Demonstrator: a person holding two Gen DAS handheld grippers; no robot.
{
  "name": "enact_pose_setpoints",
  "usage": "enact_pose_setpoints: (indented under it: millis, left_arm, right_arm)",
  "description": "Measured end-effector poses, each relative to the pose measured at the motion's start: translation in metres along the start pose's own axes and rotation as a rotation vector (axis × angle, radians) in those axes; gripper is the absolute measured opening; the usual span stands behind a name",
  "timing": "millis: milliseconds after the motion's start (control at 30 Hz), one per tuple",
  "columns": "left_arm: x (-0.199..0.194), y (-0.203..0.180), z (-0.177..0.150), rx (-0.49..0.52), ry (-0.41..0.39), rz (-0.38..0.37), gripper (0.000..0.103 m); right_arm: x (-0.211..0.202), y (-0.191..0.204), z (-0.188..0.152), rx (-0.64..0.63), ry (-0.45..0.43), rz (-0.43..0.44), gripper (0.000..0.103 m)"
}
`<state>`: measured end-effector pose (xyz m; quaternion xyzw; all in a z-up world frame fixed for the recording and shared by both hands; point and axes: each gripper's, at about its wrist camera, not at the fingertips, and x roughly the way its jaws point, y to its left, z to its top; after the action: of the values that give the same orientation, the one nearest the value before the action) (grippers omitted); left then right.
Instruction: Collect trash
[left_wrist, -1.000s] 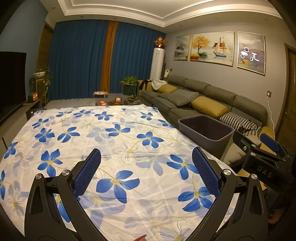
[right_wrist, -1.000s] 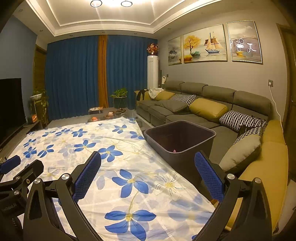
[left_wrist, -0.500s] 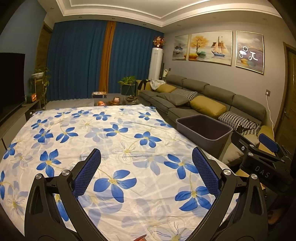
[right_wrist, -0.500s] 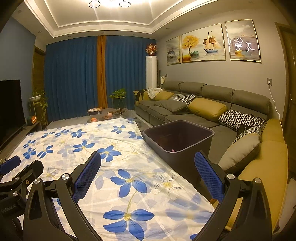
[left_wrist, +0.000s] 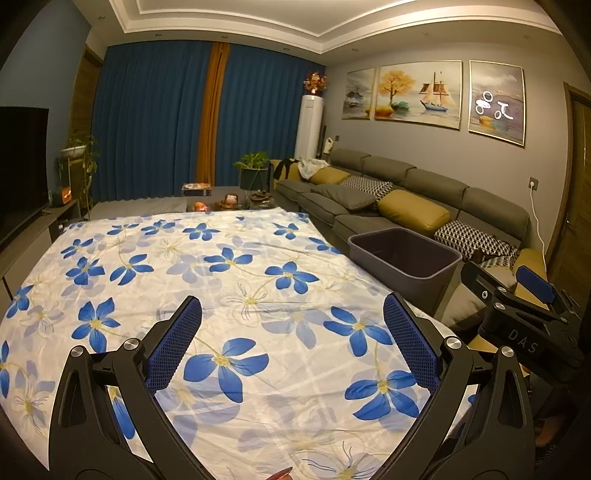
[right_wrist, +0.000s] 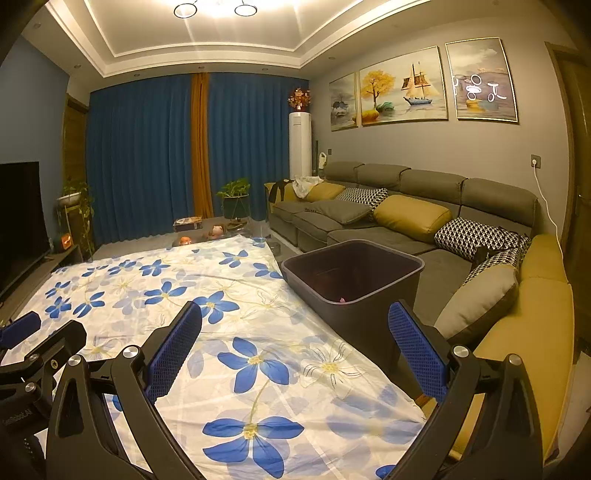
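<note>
Both grippers, left gripper (left_wrist: 291, 325) and right gripper (right_wrist: 295, 332), hover spread and empty; beside the floral tabletop (right_wrist: 221, 288), the upright bin (right_wrist: 354, 280) holds perhaps one pink scrap (right_wrist: 342, 300).

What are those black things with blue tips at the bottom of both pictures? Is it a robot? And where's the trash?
No robot here. A person holds one grabbing tool, a claw, in each hand, and a small camera on each looks forward between its fingers. One picture comes from the left claw, the other from the right claw. Both are open and hold nothing. Below them lies a white cloth with blue flowers, with no trash on it that I can see. The grey bin stands at its right edge, beside the sofa. Something small and pink lies inside the bin, too small to name.
</note>
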<state>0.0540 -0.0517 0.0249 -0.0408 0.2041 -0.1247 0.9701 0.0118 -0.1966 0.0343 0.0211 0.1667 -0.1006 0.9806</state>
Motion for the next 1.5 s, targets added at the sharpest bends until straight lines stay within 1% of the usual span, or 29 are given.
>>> enact_pose_setpoints:
  millis: [1500]
  left_arm:
    - [-0.0030,-0.0089,0.0025,0.010,0.000,-0.013,0.097]
  right_arm:
    - [-0.0017,-0.0013,0.0050,0.003,-0.009,0.001,0.097]
